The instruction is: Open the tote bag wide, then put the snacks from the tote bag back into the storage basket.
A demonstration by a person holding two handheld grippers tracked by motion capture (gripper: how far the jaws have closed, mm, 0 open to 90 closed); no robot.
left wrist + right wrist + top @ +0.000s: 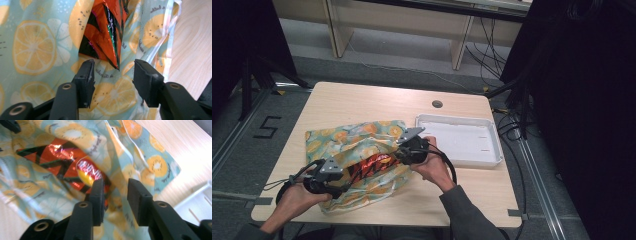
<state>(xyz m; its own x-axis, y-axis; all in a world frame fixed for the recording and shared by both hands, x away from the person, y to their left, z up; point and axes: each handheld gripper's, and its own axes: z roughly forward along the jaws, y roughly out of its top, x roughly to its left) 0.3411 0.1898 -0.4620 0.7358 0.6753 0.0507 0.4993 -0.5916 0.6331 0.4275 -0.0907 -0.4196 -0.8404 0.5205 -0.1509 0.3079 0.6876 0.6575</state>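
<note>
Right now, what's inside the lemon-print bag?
An orange-and-black foil snack packet lies in the open lemon-print bag. The bag's folds cover its far end and anything beneath it.

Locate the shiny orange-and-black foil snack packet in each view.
High view: the shiny orange-and-black foil snack packet lies centre, between both grippers.
Left gripper view: upper centre, above the open jaws.
Right gripper view: left of centre.
Shared landmark: the citrus-print plastic bag around it.

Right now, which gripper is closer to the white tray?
Right. The right gripper sits over the fruit-print bag beside the white tray's near-left corner; the left gripper is at the bag's near edge, farther across the table.
</note>
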